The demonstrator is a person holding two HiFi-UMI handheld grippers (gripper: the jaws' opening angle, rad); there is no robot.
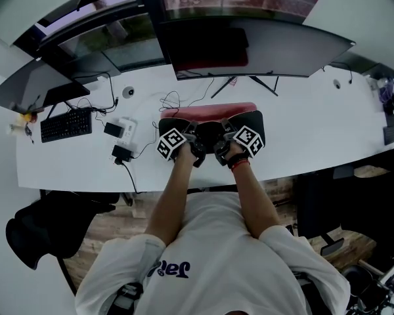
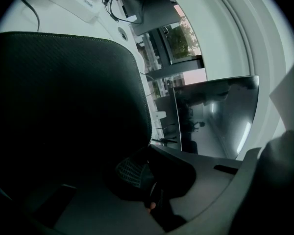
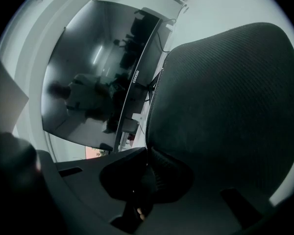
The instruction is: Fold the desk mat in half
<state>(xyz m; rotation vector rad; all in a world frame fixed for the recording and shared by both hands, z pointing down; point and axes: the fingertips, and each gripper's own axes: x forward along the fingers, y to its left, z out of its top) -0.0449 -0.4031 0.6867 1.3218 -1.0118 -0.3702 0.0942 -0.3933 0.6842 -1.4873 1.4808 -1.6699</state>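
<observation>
The left gripper (image 2: pixel 148 158) and right gripper (image 3: pixel 148 156) are each clamped on an edge of the mat (image 1: pixel 210 127) at the near centre of the desk (image 1: pixel 315 131), where a shallow pinch could slip or uneven travel could skew the fold.

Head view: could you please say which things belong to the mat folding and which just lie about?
Job: black desk mat, red underside; left gripper, right gripper, jaws shut on it.
Lying about: black keyboard; dark curved monitor; white power strip.
</observation>
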